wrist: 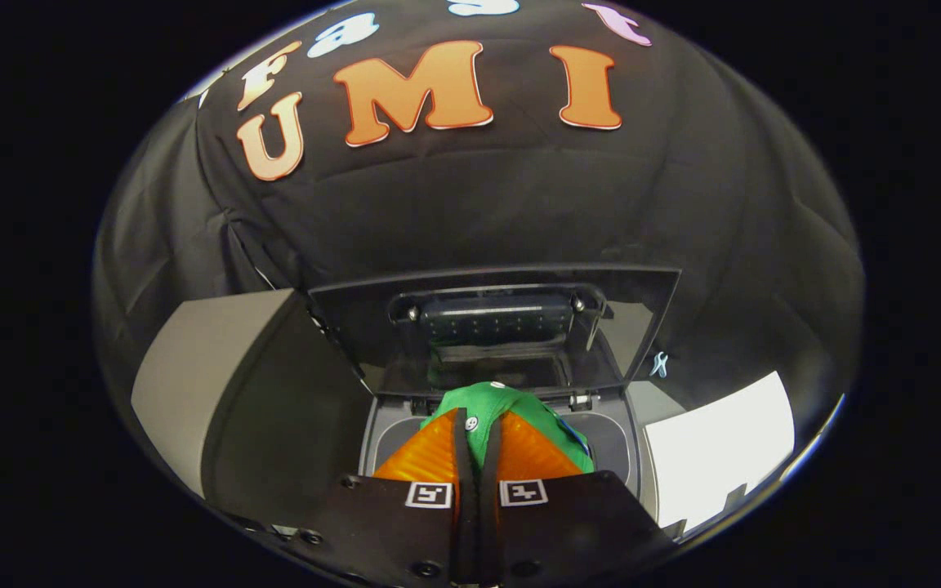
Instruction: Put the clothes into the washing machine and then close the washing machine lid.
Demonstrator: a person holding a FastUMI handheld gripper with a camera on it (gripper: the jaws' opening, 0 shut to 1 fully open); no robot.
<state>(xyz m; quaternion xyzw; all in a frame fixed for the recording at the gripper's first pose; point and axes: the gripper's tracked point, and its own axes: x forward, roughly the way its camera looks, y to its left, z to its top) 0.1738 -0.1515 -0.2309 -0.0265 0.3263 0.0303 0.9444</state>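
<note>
We see the claw (pixel 477 425) at the near side of the scene, its two fingers (pixel 425 457) drawn almost together with only a thin slit between them. A green garment (pixel 491 404) is pinched in that slit: the cloth bunches up over and just ahead of the fingertips, and a small white button or snap shows on it beside the left finger. Both fingers press on the cloth, so we read the claw as clamped on the garment.

Right beyond the fingers sits the washing machine (pixel 617 441), a small grey top-loader. Its lid (pixel 495 327) stands raised at the far side, a dark, glossy panel tilted back towards the black cloth wall, with a darker handle-like block on its inner face. The garment hangs over the open top of the machine, in front of the lid's hinges; we cannot tell whether its lower part already touches the tub, because the fingers hide it.

To the left of the machine we see a large box-like object (pixel 217 384), pale grey on one face and dark on the face turned to the machine. To the right lies a flat white sheet (pixel 724 449) on the tabletop, just beside the machine's body.
</note>
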